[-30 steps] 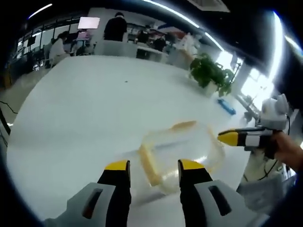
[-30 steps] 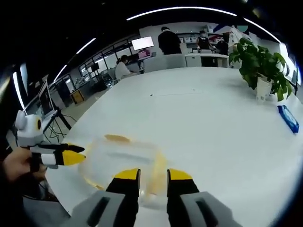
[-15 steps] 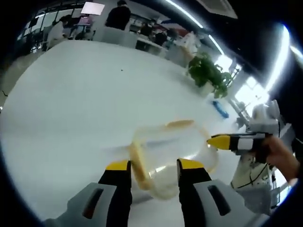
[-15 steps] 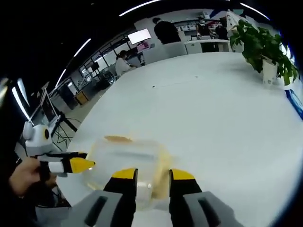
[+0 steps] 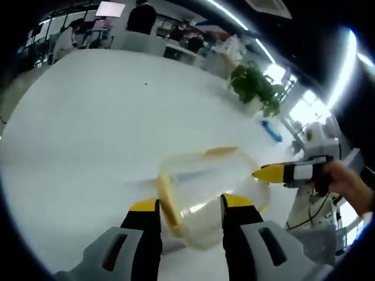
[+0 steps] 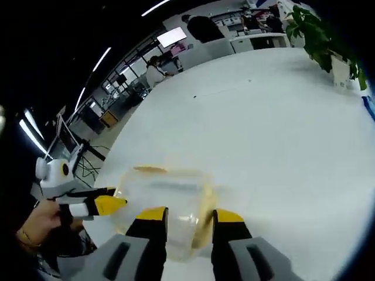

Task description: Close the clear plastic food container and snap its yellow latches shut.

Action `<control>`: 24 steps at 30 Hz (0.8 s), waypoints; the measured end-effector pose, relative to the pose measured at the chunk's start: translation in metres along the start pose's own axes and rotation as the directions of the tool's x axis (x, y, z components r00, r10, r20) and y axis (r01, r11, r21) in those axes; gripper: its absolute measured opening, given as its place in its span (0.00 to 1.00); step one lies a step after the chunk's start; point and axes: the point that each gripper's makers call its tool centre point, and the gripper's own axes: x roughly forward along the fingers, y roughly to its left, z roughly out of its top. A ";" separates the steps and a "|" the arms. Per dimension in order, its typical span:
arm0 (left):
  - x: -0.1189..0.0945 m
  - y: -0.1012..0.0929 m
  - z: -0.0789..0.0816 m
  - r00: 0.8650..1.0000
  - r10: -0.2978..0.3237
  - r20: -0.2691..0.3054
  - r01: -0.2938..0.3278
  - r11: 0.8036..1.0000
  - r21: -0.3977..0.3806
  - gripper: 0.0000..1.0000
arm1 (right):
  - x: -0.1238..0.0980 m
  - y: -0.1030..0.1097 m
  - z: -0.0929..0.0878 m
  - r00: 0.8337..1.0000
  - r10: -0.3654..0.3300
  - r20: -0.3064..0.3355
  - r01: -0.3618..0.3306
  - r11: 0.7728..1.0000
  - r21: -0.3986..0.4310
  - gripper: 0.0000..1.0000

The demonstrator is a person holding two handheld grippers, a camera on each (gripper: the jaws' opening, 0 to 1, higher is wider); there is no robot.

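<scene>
In the left gripper view, the clear plastic container (image 5: 202, 196) sits on the white table (image 5: 88, 129), near the table's edge closest to the person. Its yellow latches (image 5: 167, 196) show as pale yellow strips along its rim, one on the side facing the left gripper (image 5: 188, 206) and another on the far side. The left gripper's two yellow-tipped jaws stand apart, with the near corner of the container showing in the gap between them; they are spread and clamp nothing, and I cannot tell whether they touch the plastic. From the container's right the right gripper (image 5: 265, 174) comes in, held by a hand (image 5: 351, 187), its yellow tip right at the container's rim. Well beyond the container a potted plant (image 5: 255, 88) stands on the table, with a blue object (image 5: 271, 131) lying just beside it. Past the table's far end people (image 5: 140, 16) stand among desks.

In the right gripper view, the same container (image 6: 167, 199) lies just ahead of the right gripper (image 6: 191, 215), whose jaws are likewise parted, with the container's near edge between the tips and nothing pinched. The left gripper (image 6: 110, 204) reaches in from the container's left, its yellow tip meeting the container's side; a hand (image 6: 38, 225) grips its handle. The plant (image 6: 319, 35) stands far across the table (image 6: 263, 134) from the container, and a lit screen (image 6: 171, 36) glows beyond the table's far end.
</scene>
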 end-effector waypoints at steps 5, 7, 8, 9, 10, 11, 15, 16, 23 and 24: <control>-0.002 0.003 0.000 1.000 0.012 0.002 -0.013 0.998 0.062 0.36 | -0.005 0.000 -0.004 1.000 0.004 0.016 -0.004 1.000 0.014 0.26; -0.001 0.004 -0.001 1.000 -0.003 0.007 0.003 0.999 0.040 0.36 | -0.005 0.000 -0.003 1.000 0.008 0.029 -0.009 1.000 0.022 0.26; 0.000 0.004 -0.001 1.000 -0.013 0.014 0.012 0.999 0.045 0.33 | -0.005 0.000 -0.003 0.999 0.010 0.033 -0.011 1.000 0.023 0.26; 0.001 0.001 -0.003 1.000 -0.024 0.011 0.024 0.999 0.030 0.34 | -0.005 -0.001 -0.003 0.999 0.011 0.037 -0.012 1.000 0.023 0.26; 0.005 0.002 -0.002 1.000 -0.015 0.008 0.014 0.999 0.037 0.33 | -0.005 -0.001 -0.003 0.999 0.010 0.039 -0.011 1.000 0.025 0.26; 0.005 0.003 -0.002 1.000 -0.011 0.010 0.010 0.999 0.031 0.33 | -0.005 0.000 -0.003 0.999 0.009 0.039 -0.010 1.000 0.024 0.26; 0.005 0.006 0.000 1.000 -0.013 0.020 0.012 0.999 0.033 0.34 | -0.005 -0.001 -0.003 0.999 0.006 0.045 -0.007 1.000 0.025 0.26; 0.005 0.006 0.000 1.000 -0.014 0.020 0.013 0.999 0.031 0.34 | -0.006 -0.001 -0.003 0.999 0.006 0.046 -0.007 1.000 0.025 0.26; 0.005 0.007 0.002 1.000 -0.018 0.015 0.018 0.999 0.034 0.37 | -0.007 -0.003 -0.002 0.999 0.004 0.046 -0.006 0.999 0.033 0.28; 0.005 0.008 0.003 1.000 -0.021 0.011 0.020 0.999 0.032 0.37 | -0.007 -0.002 -0.002 0.999 0.003 0.043 -0.005 0.999 0.036 0.29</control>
